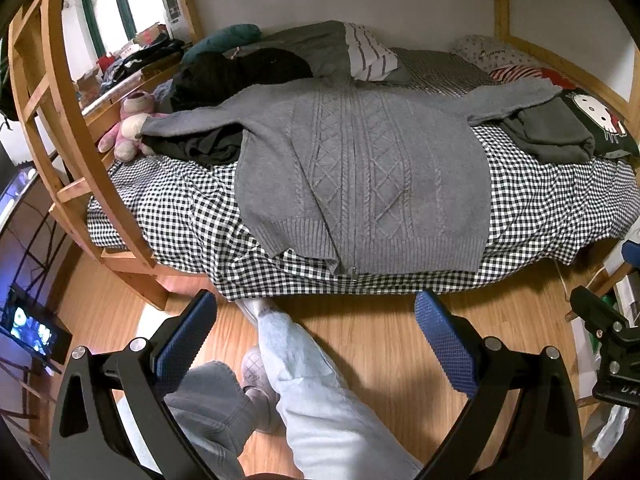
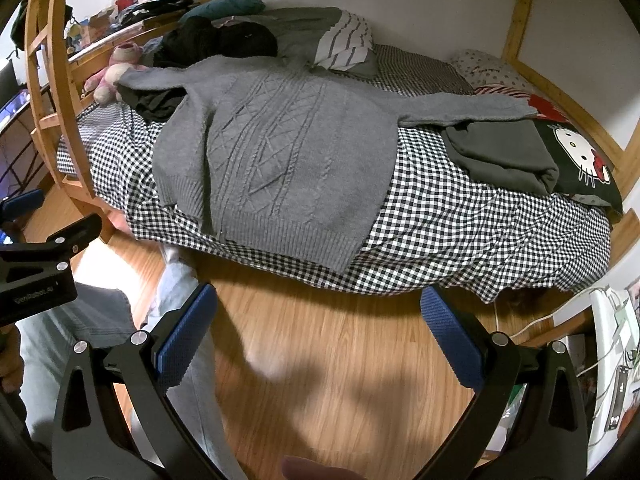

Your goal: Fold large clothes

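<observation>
Grey sweater [image 1: 360, 168] lies flat on checked bedspread [image 1: 552, 216], sleeves out to both sides, hem at near edge of bed. Left gripper [image 1: 316, 316] held over wood floor [image 1: 372, 344], fingers spread wide, nothing btwn them; sweater hem just ahead of tips, not touching. Right gripper [image 2: 320, 312] same: fingers wide apart, empty, above floor, sweater ahead & left of centre. Person's leg [image 1: 308, 380] btwn left fingers. Dark folded garment [image 2: 500, 156] under right sleeve.

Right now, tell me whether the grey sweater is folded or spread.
Spread: the grey sweater lies flat on the checkered bed, both sleeves stretched outward.
</observation>
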`<action>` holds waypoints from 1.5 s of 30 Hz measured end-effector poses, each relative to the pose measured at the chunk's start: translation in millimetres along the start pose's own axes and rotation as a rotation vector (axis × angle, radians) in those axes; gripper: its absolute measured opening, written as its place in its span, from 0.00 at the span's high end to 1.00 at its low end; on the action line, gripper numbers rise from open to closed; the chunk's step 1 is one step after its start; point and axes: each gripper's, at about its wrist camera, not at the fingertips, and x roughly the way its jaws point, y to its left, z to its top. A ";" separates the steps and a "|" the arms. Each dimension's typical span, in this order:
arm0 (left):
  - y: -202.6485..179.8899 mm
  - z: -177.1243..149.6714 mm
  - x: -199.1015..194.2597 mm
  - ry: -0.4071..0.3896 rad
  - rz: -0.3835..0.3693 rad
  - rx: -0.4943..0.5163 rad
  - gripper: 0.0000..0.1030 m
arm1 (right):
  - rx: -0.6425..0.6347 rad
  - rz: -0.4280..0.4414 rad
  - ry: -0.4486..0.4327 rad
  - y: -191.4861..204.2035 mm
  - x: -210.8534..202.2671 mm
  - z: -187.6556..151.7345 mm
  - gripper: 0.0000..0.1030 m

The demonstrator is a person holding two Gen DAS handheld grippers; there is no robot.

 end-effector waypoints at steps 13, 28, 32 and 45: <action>0.0 -0.5 2.7 0.005 -0.005 0.007 0.05 | -0.001 -0.001 0.003 -1.1 0.8 0.4 0.02; -3.1 3.2 10.7 0.007 -0.014 0.018 0.05 | 0.000 -0.017 0.005 -2.6 6.8 4.8 0.02; -2.0 9.2 17.9 0.013 -0.022 0.016 0.05 | 0.006 -0.026 0.014 -3.2 12.9 8.0 0.02; -7.2 48.7 54.3 0.022 -0.050 0.028 0.05 | 0.074 -0.073 0.049 -22.9 43.9 26.1 0.02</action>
